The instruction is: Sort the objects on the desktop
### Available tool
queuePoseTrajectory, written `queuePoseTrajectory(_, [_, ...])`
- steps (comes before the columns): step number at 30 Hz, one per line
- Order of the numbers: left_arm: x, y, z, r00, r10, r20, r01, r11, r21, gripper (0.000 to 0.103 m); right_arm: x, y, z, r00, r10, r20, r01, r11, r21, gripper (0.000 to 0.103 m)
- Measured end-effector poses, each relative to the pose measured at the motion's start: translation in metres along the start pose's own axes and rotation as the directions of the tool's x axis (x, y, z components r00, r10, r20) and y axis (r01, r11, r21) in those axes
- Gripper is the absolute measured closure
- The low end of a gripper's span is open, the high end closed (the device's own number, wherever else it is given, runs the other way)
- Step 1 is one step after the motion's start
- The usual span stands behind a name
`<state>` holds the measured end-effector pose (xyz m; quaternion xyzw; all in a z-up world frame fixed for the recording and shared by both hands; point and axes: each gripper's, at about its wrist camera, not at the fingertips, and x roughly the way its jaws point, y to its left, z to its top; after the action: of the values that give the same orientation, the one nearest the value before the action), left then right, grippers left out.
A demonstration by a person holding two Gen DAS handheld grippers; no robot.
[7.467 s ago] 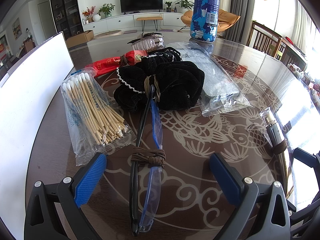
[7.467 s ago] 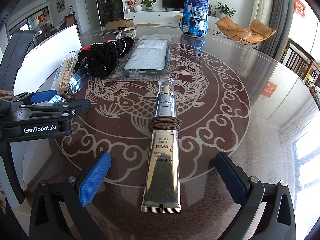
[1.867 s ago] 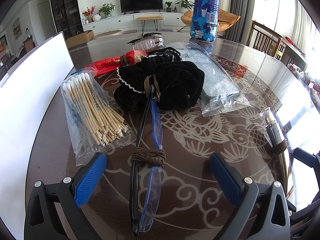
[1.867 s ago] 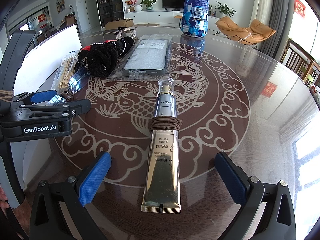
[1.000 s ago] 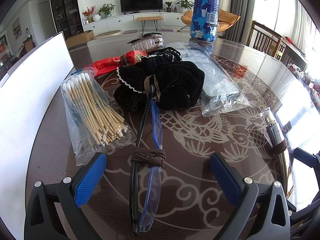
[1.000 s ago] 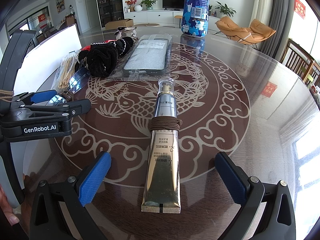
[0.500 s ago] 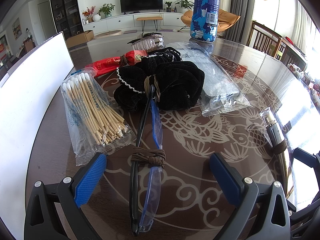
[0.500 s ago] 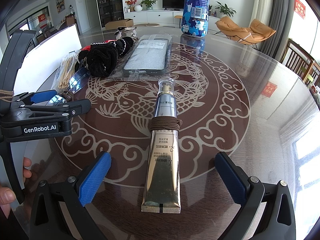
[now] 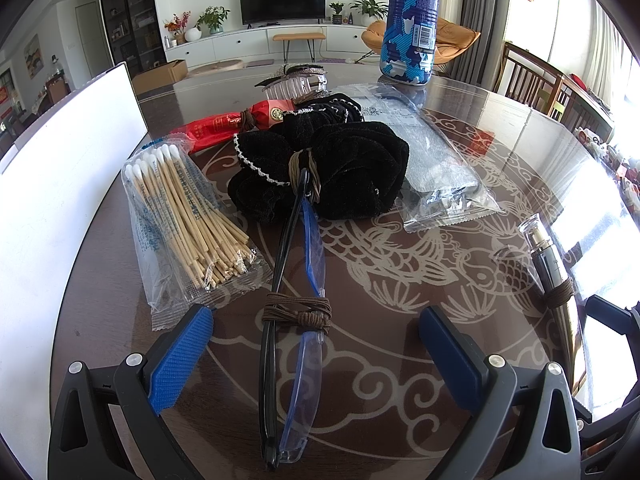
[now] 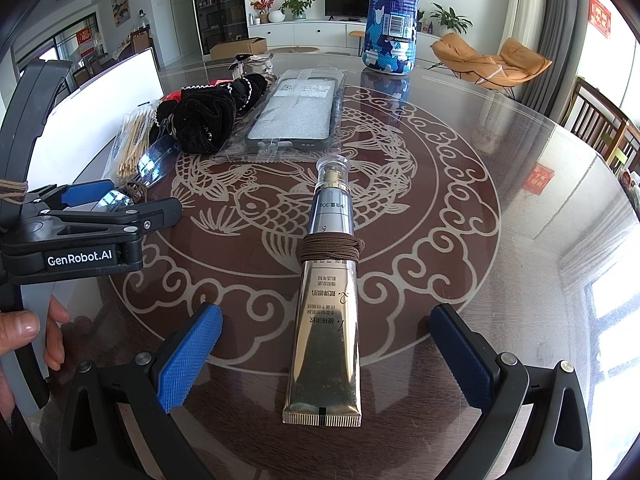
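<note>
Right wrist view only: my hand (image 10: 24,332) at 9 o'clock; both claws, left gripper (image 9: 316,354) and right gripper (image 10: 326,350), gape wide, empty, straddling glasses (image 9: 296,308) and tube (image 10: 326,316).

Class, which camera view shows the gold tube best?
The right wrist view: the gold tube lies whole between the open right gripper fingers. The left wrist view shows only a dark sliver of it at the right edge.

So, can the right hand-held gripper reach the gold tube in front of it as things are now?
Probably yes. The right hand-held gripper is open, and the gold tube lies flat on the glass table between its fingers, its crimped end nearest. Nothing lies over it; only a brown cord is wound around it.
</note>
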<state>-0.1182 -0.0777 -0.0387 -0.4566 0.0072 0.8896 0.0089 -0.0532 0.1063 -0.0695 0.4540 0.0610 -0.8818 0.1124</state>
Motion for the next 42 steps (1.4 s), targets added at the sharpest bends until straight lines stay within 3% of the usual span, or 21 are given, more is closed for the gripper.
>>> queuePoseTrajectory(7, [-0.018, -0.001, -0.025, 0.999, -0.046, -0.002, 0.046, 0.997, 0.065, 0.0, 0.0, 0.0, 0.0, 1.0, 0.0, 0.0, 0.0, 1.0, 0.0, 0.0])
queuePoseTrajectory(15, [-0.039, 0.015, -0.055, 0.999, -0.054, -0.002, 0.054, 0.996, 0.072, 0.0, 0.0, 0.0, 0.0, 1.0, 0.002, 0.0, -0.002, 1.0, -0.004, 0.0])
queuePoseTrajectory(24, [-0.046, 0.026, -0.061, 0.997, -0.076, -0.014, 0.077, 0.995, 0.061, 0.0, 0.02, -0.011, 0.031, 0.995, 0.042, -0.085, -0.048, 0.997, -0.064, 0.001])
queuePoseTrajectory(26, [-0.05, 0.032, -0.064, 0.996, -0.092, -0.015, 0.093, 0.995, 0.047, 0.0, 0.019, -0.007, 0.035, 0.996, 0.064, -0.07, -0.07, 0.993, -0.097, 0.013])
queuePoseTrajectory(28, [-0.053, 0.039, -0.068, 0.994, -0.107, -0.015, 0.107, 0.994, 0.028, 0.0, 0.015, -0.005, 0.038, 0.996, 0.075, -0.054, -0.08, 0.991, -0.107, 0.038])
queuePoseTrajectory(29, [-0.055, 0.043, -0.069, 0.993, -0.114, -0.014, 0.114, 0.993, 0.012, 0.0, 0.013, -0.005, 0.038, 0.996, 0.073, -0.048, -0.077, 0.992, -0.103, 0.061])
queuePoseTrajectory(30, [-0.056, 0.048, -0.069, 0.992, -0.123, -0.011, 0.123, 0.992, -0.011, 0.0, 0.012, -0.005, 0.037, 0.996, 0.08, -0.049, -0.084, 0.992, -0.092, 0.072])
queuePoseTrajectory(35, [-0.054, 0.073, -0.058, 0.984, -0.179, -0.016, 0.174, 0.974, -0.147, 0.0, -0.004, -0.007, 0.013, 0.994, 0.106, -0.028, -0.108, 0.991, -0.077, 0.072])
queuePoseTrajectory(39, [-0.046, 0.059, -0.04, 0.967, -0.251, -0.044, 0.247, 0.965, -0.084, 0.0, -0.017, -0.008, -0.006, 0.993, 0.116, -0.011, -0.116, 0.991, -0.071, 0.072])
queuePoseTrajectory(42, [-0.031, 0.041, -0.022, 0.966, -0.249, -0.074, 0.248, 0.968, -0.021, 0.0, -0.022, -0.013, -0.013, 0.991, 0.137, -0.011, -0.137, 0.99, -0.036, 0.072])
